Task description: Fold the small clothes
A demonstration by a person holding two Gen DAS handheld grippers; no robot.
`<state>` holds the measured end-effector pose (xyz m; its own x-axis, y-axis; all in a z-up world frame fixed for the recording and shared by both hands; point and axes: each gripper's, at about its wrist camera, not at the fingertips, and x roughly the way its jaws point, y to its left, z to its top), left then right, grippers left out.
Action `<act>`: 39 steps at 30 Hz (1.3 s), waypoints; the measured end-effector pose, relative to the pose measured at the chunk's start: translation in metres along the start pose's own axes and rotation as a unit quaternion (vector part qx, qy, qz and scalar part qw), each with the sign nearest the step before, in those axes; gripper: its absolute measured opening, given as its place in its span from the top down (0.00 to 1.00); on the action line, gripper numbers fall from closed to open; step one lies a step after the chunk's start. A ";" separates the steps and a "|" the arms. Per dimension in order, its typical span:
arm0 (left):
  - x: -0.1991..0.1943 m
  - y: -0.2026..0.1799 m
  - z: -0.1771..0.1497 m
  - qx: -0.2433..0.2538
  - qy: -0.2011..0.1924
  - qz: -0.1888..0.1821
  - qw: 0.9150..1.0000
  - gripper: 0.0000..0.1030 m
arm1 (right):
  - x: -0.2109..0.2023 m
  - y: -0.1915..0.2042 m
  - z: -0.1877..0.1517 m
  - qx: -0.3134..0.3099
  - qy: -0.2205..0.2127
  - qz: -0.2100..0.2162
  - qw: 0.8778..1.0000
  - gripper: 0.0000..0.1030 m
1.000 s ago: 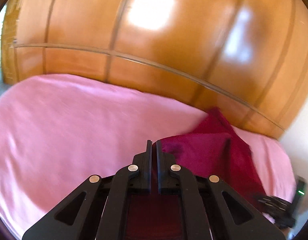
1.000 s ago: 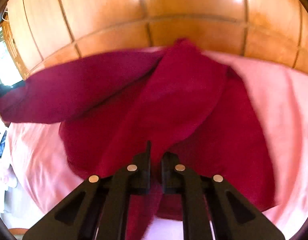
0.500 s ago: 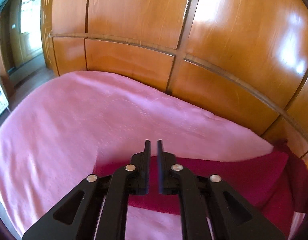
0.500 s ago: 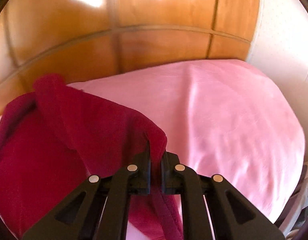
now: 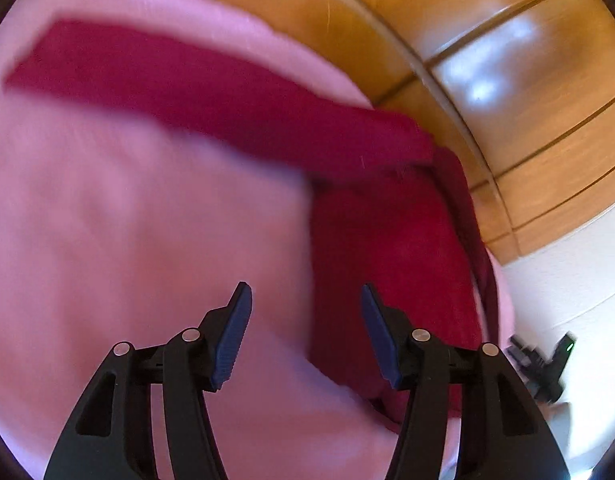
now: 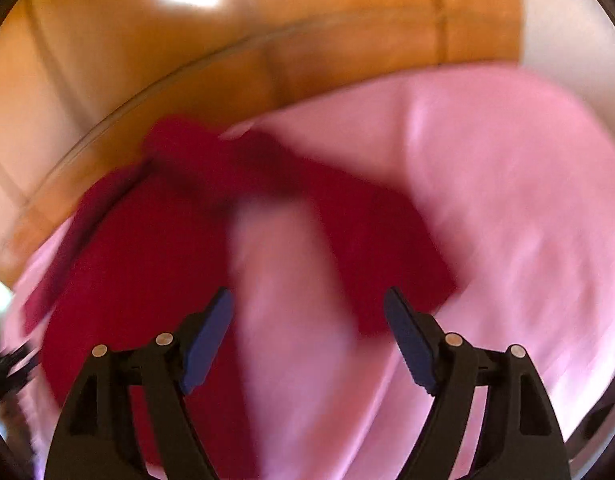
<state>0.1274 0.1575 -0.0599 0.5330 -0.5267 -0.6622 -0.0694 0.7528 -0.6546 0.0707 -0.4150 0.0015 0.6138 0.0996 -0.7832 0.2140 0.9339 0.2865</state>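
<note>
A dark red garment [image 5: 391, 256] lies on the pink bed cover [image 5: 127, 240], one long part [image 5: 187, 80] stretched out to the far left. My left gripper [image 5: 305, 312] is open and empty above the cover, beside the garment's near left edge. In the right wrist view the garment [image 6: 139, 256] lies in two spread parts, one [image 6: 387, 240] to the right, with pink cover [image 6: 507, 220] between them. My right gripper [image 6: 307, 312] is open and empty above that gap. Both views are motion-blurred.
A wooden panelled wall [image 5: 507, 60] runs along the far side of the bed and also shows in the right wrist view [image 6: 227, 52]. A white wall [image 5: 567, 280] stands at the right. The other gripper's black tip [image 5: 543, 364] shows at the bed's right edge.
Both grippers were shut on the red garment and have opened, letting it go. The garment now lies spread on the cover. Both cameras have tilted down toward the bed.
</note>
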 end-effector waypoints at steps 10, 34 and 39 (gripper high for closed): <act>-0.006 -0.048 -0.005 0.054 -0.008 0.007 0.998 0.92 | 0.025 0.058 -0.060 -0.074 0.071 0.034 0.994 0.92; -0.089 -0.017 -0.120 0.064 0.059 0.098 0.991 0.93 | -0.021 0.035 -0.150 -0.110 0.117 0.034 0.986 0.90; -0.123 0.011 -0.095 0.001 -0.021 0.094 0.995 0.62 | -0.037 0.040 -0.129 -0.123 0.081 -0.006 0.989 0.37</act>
<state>-0.0191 0.1925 -0.0204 0.5456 -0.3593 -0.7571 -0.1691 0.8376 -0.5194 -0.0418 -0.3371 -0.0291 0.4782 0.1224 -0.8697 0.0176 0.9887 0.1489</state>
